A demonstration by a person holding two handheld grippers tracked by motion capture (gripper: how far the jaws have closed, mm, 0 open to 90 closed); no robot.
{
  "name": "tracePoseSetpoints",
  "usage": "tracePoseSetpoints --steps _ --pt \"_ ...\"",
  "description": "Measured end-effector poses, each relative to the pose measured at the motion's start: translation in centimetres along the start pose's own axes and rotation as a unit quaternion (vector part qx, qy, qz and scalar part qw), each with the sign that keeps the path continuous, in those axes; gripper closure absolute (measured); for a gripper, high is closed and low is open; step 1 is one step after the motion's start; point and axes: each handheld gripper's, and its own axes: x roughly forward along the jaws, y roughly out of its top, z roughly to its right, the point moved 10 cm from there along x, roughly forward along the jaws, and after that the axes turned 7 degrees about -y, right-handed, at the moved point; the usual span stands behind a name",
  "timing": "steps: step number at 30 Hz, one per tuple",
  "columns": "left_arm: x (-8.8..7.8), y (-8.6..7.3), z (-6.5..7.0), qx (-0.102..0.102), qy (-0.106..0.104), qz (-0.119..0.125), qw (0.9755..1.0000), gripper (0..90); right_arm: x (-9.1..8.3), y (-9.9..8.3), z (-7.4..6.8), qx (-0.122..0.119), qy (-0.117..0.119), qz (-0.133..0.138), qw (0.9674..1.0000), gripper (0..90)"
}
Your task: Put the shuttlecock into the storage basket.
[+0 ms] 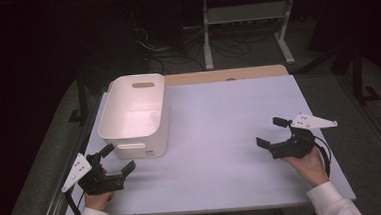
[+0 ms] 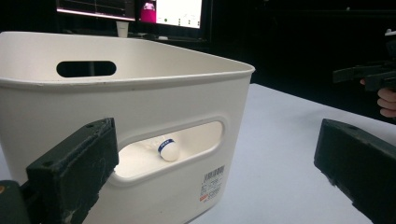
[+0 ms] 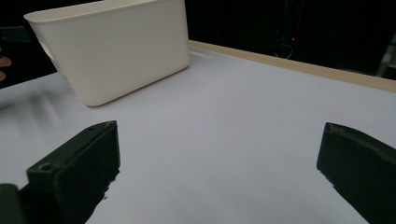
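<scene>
A white plastic bin (image 1: pixel 135 116) with handle slots stands on the left half of the white table (image 1: pixel 220 135). Through its near handle slot, in the left gripper view, a small white ball with a blue band (image 2: pixel 168 149) lies inside the bin (image 2: pixel 140 93). My left gripper (image 1: pixel 117 159) is open just in front of the bin's near wall, holding nothing. My right gripper (image 1: pixel 271 132) is open at the right of the table, jaws pointing left toward the bin (image 3: pixel 116 51), also holding nothing. The other gripper (image 2: pixel 369 77) shows far off in the left gripper view.
A wooden strip (image 1: pixel 226 75) runs along the table's far edge. Behind it stand a white metal frame (image 1: pixel 246 24) and cables on a dark floor. Screens (image 2: pixel 140 9) glow beyond the bin in the left gripper view.
</scene>
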Motion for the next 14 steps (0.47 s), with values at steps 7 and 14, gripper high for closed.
tracePoseSetpoints --steps 7,14 --pt "0.0 0.0 0.1 -0.002 0.0 -0.001 1.0 0.0 -0.7 -0.4 0.6 0.005 -0.015 0.009 0.9998 0.0" --pt "0.0 0.0 0.1 -0.005 -0.001 0.001 1.0 0.0 -1.2 -0.4 0.9 -0.004 -0.032 0.024 0.9992 0.0"
